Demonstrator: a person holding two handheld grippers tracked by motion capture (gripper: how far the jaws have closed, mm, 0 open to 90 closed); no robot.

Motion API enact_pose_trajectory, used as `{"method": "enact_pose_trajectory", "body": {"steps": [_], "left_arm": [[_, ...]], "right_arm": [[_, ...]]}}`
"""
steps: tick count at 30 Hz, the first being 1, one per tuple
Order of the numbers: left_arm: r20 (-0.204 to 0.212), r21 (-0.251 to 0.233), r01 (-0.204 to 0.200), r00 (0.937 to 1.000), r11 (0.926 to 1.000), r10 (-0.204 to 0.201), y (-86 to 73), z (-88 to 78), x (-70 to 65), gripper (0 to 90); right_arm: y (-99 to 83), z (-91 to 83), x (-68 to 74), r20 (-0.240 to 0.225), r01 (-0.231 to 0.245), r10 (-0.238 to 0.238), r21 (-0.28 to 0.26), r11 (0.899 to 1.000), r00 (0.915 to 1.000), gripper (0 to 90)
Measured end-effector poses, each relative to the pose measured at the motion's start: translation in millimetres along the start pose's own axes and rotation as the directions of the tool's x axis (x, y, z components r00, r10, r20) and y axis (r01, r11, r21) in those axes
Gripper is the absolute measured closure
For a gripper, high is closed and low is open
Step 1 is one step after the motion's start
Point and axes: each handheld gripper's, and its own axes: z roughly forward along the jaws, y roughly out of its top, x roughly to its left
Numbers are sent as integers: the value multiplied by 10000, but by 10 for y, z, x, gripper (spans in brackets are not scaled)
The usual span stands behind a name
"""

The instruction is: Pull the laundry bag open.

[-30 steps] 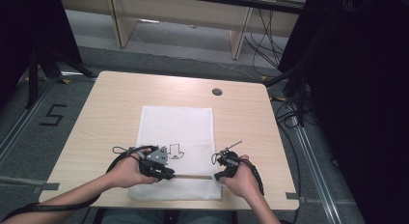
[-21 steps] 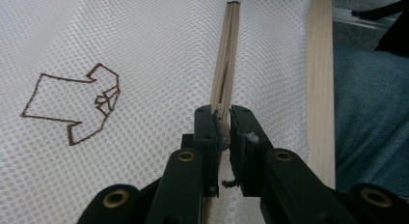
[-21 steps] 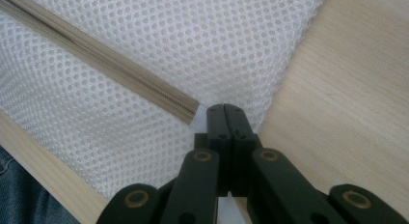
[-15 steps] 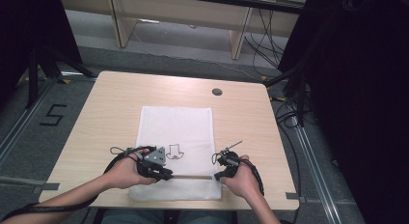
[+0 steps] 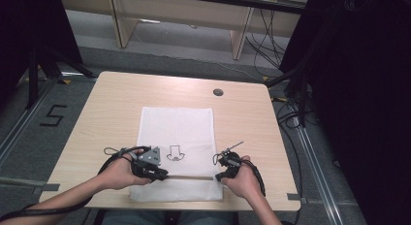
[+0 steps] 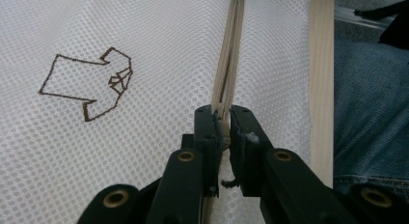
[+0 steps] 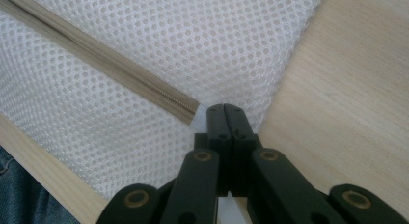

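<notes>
**Both grippers pinch the mesh bag at the near edge**

The left gripper (image 6: 222,130) is closed on the zipper (image 6: 230,64). The right gripper (image 7: 226,113) is closed on the corner of the mesh bag (image 5: 177,133). Beyond the bag, the table (image 5: 145,89) is bare to its far edge.

The high view looks forward and down from above the person's edge of the table (image 5: 121,96), taking in the whole white mesh bag (image 5: 177,128). Each gripper view sits close over that bag, looking along its own jaws; all three share its beige zipper (image 6: 230,60).
</notes>
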Motion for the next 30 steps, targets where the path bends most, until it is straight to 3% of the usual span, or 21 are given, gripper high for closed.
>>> {"method": "enact_pose_trajectory", "body": {"steps": [1, 4, 9, 10, 30], "left_arm": [[69, -60, 119, 9999, 9999, -119, -5, -1, -2, 817], [102, 13, -91, 9999, 10000, 91, -6, 5, 0, 818], [56, 24, 3, 10000, 10000, -3, -29, -27, 9, 818], [142, -127, 175, 9997, 9998, -173, -33, -20, 3, 818], [44, -72, 213, 9998, 9997, -212, -129, -108, 39, 818]], "right_arm": [[0, 1, -1, -7, -15, 15, -10, 10000, 10000, 900], [-5, 10, 0, 4, 84, -84, -194, 9998, 10000, 900], [-3, 0, -1, -52, 29, -30, -99, 9999, 10000, 900], [-2, 1, -3, -59, -24, 24, -49, 10000, 10000, 900], [-5, 0, 0, -35, -85, 85, -65, 9999, 10000, 900]]}}
